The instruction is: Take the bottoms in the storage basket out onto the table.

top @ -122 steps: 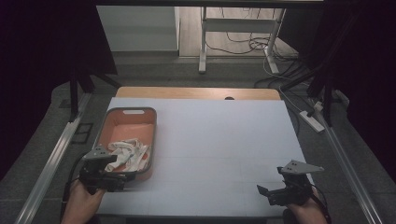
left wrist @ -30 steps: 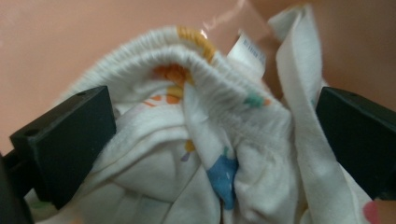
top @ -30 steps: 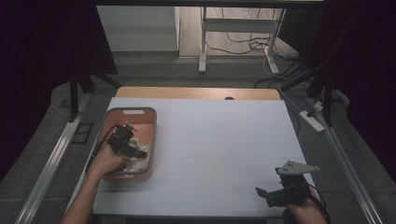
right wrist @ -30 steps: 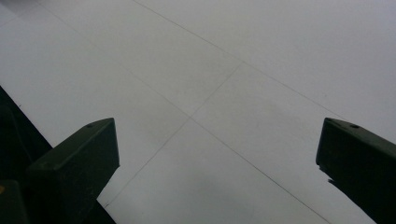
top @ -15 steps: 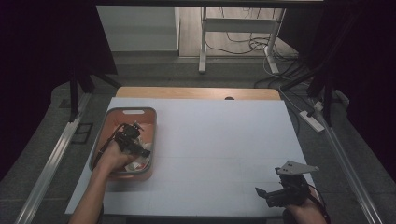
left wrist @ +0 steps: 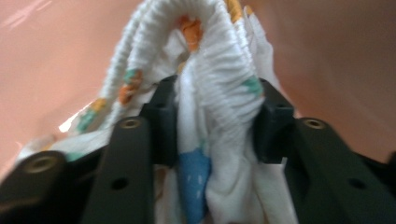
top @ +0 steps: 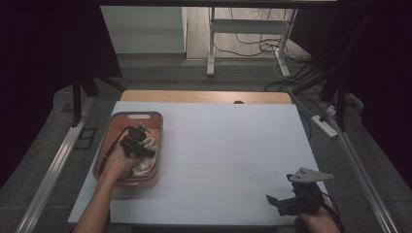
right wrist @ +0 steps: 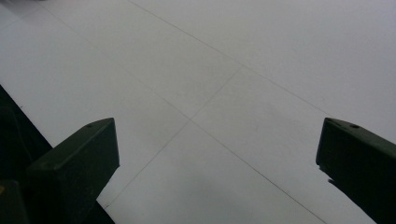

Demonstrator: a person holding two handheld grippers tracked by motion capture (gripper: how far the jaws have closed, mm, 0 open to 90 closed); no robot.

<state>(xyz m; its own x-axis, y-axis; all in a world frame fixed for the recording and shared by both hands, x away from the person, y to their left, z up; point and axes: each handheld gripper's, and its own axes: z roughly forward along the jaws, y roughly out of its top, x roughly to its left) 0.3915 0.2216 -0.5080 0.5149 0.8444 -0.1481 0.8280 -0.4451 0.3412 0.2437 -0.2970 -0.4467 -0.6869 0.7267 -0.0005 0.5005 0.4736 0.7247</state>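
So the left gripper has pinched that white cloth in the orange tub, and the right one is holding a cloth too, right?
Not quite. The left gripper is shut on the white cloth in the orange tub, but the right gripper is open over the bare table, as the right gripper view shows.

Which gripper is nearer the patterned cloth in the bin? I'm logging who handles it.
Left. The left gripper is inside the orange bin, jaws pinching the cloth; the right gripper hovers open over the table's near right corner.

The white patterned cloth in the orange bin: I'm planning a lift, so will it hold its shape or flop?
Likely floppy: the cloth bunches in soft gathered folds between the left claw's jaws. Probably light. It may drape and drag along the bin while rising.
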